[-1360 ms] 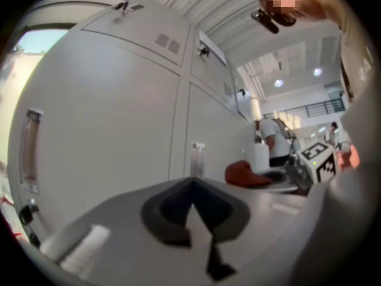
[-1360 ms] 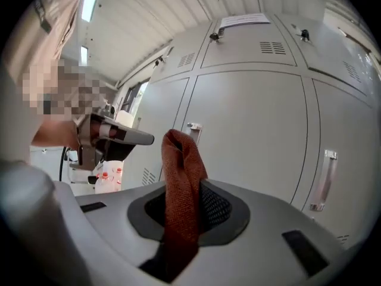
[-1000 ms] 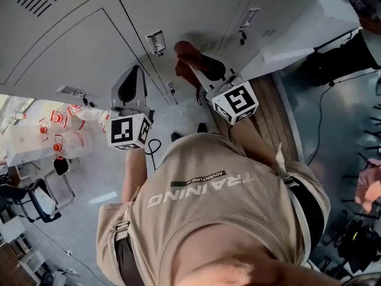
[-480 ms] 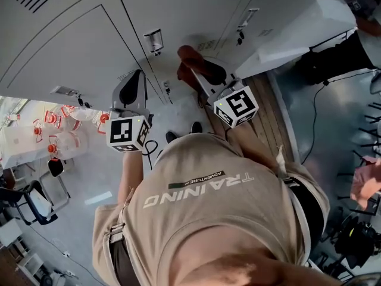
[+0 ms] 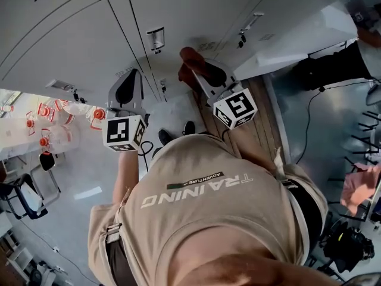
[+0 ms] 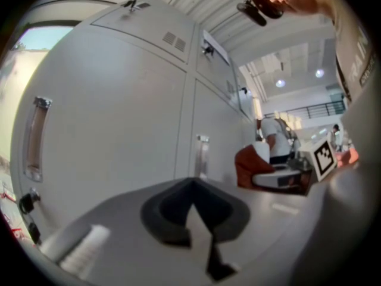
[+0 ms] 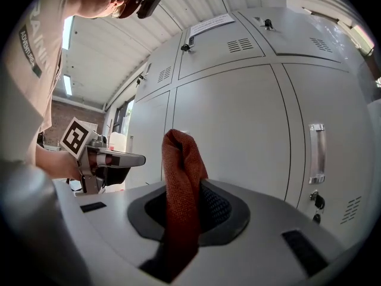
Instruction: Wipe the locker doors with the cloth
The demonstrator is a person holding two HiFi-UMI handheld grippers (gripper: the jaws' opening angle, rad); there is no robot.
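Cloth (image 7: 180, 168) pinched in right tongs (image 7: 189, 206) near locker door (image 7: 238, 130); left tongs (image 6: 193, 210) seemingly closed.

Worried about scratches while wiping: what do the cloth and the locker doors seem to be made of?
The cloth: rust-red woven or knitted fabric; coarse visible weave, soft folds. The locker doors: probably painted sheet metal; smooth pale-grey faces with slight sheen, punched vent slots, shiny metal-looking handle.

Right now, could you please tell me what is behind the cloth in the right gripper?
A closed grey locker door stands behind the cloth, its handle off to the right. The strip of door directly behind the cloth is covered.
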